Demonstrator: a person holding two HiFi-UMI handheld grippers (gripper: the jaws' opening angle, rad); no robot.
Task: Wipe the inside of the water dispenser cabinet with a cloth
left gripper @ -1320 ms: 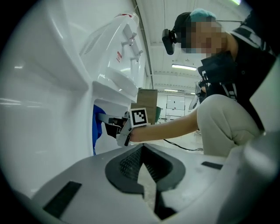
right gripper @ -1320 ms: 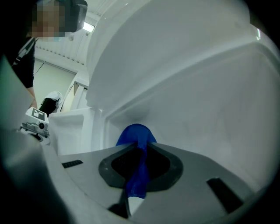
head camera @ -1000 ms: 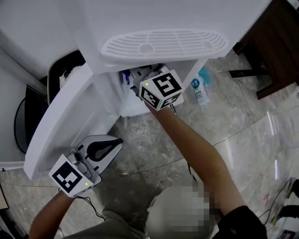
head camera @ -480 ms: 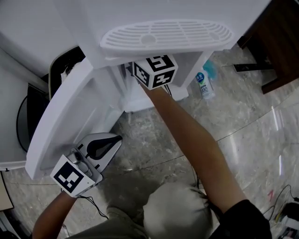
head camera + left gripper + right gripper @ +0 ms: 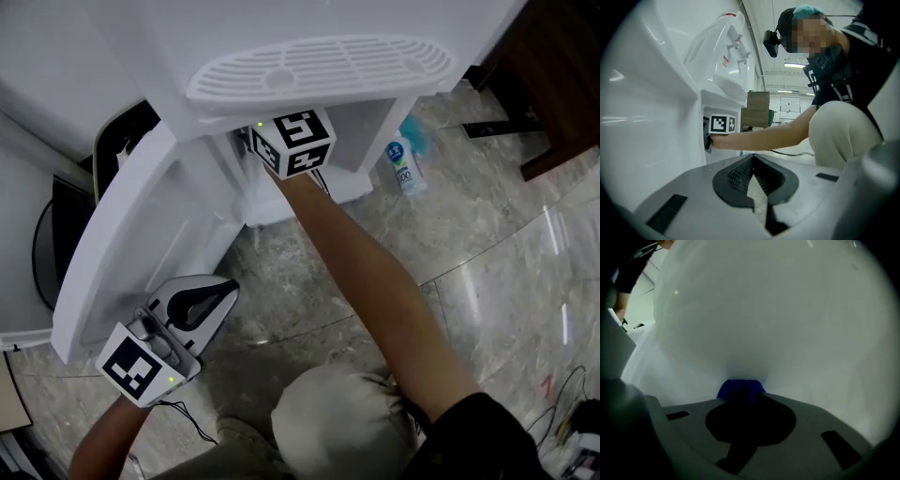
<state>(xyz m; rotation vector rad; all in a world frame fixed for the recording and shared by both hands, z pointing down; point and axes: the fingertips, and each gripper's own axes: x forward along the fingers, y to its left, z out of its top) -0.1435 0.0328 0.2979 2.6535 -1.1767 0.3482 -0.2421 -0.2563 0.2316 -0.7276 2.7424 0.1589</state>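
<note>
Right gripper [image 5: 742, 400]: since a second ago, carried from the cabinet mouth further in under the drip tray [image 5: 319, 67], forearm following; left gripper [image 5: 225, 286] unmoved.

Setting: grey marbled tile floor [image 5: 506, 234]; white water dispenser [image 5: 309, 28], lower cabinet [image 5: 366, 127] open, its door [image 5: 141, 234] swung out to the head view's left; white bottle with blue label [image 5: 403, 171] lying on the floor just beside the dispenser; dark wooden furniture [image 5: 553, 84] at upper right.

Blue cloth [image 5: 740, 388]: inside the cabinet, bunched; pinched in the right gripper's narrow jaws; projecting ahead of their tips toward the white inner wall [image 5: 787, 324]; long axis across the jaws, side to side in the right gripper view.

Left gripper: low beside the door's outer edge; jaws together, nothing between them.
</note>
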